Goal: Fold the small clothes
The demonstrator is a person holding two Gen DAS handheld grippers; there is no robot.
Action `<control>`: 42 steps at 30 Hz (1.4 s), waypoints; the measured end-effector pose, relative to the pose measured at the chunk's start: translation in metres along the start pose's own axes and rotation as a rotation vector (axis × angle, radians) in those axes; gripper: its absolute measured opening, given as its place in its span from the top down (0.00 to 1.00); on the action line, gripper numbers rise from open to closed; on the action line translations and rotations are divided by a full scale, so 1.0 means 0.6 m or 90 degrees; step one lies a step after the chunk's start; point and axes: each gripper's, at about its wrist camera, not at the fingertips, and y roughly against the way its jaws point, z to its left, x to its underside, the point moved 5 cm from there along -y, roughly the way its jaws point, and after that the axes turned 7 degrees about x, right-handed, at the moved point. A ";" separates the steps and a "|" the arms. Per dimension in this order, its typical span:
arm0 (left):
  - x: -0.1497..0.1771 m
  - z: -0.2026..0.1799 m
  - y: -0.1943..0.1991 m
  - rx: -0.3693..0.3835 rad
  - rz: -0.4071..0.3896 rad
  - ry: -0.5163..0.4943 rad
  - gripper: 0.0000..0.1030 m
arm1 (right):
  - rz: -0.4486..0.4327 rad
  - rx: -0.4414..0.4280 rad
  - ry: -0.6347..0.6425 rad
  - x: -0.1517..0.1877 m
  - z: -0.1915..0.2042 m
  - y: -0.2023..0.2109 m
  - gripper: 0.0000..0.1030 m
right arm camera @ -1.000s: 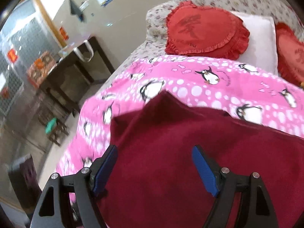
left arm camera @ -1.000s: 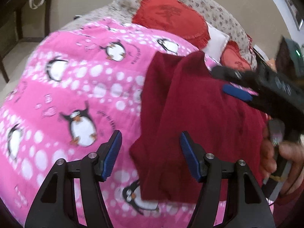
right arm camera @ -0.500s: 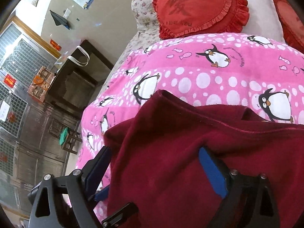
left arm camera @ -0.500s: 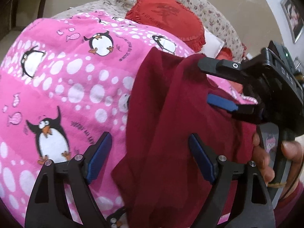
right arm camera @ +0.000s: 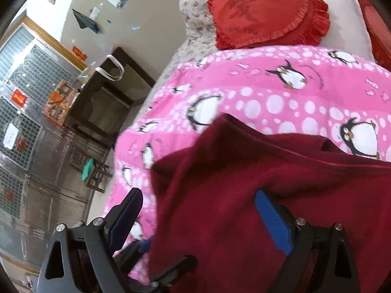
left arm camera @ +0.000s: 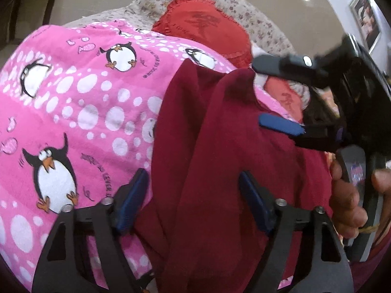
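Note:
A dark red garment (left arm camera: 220, 146) lies partly folded on a pink penguin blanket (left arm camera: 85, 109). In the left wrist view my left gripper (left arm camera: 193, 174) hovers at its near left edge. The jaws are closing, cloth lies between them, and the pads do not press on it. My right gripper (left arm camera: 257, 92), held by a hand (left arm camera: 347, 207), stands open over the garment's far right part. The right wrist view shows the right gripper (right arm camera: 198, 193) open above the garment (right arm camera: 268, 195), with one pad over the blanket (right arm camera: 281, 97) and the other over cloth.
A red heart-shaped pillow (right arm camera: 264, 9) and a white pillow (right arm camera: 342, 12) lie at the head of the bed. Beyond the bed's left edge stand a dark table (right arm camera: 110, 97) with a bag and a small stool (right arm camera: 89, 171).
Both cameras have tilted down and come closer to the garment. The right jaws have spread wider. The left jaws widened, then narrowed again. The garment has stayed where it was.

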 end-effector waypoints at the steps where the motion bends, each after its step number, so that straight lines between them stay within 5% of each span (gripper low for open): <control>1: 0.003 0.002 0.003 0.009 -0.006 0.001 0.32 | 0.002 -0.002 0.007 -0.002 0.010 0.000 0.10; 4: 0.008 0.004 0.012 0.054 -0.021 -0.002 0.40 | 0.023 0.022 0.038 -0.009 0.041 -0.020 0.11; 11: 0.005 0.007 0.029 0.181 -0.022 -0.001 0.42 | 0.113 0.123 0.049 -0.025 0.071 -0.091 0.08; 20: 0.007 -0.026 0.035 0.204 -0.008 -0.041 0.42 | 0.155 0.295 0.215 -0.003 0.107 -0.142 0.03; 21: 0.008 -0.028 0.035 0.203 -0.005 -0.041 0.42 | 0.152 0.302 0.231 0.001 0.107 -0.142 0.05; 24: 0.003 -0.026 0.042 0.218 -0.009 -0.019 0.42 | 0.131 0.316 0.255 0.006 0.099 -0.122 0.35; 28: -0.015 -0.012 0.046 0.242 -0.016 0.015 0.35 | 0.124 0.252 0.235 0.009 0.090 -0.071 0.74; 30: -0.018 -0.017 0.053 0.246 -0.026 0.012 0.19 | 0.117 0.227 0.212 0.012 0.086 -0.046 0.75; 42: -0.013 -0.009 0.027 0.191 0.007 0.004 0.17 | 0.114 0.214 0.191 0.014 0.100 -0.016 0.76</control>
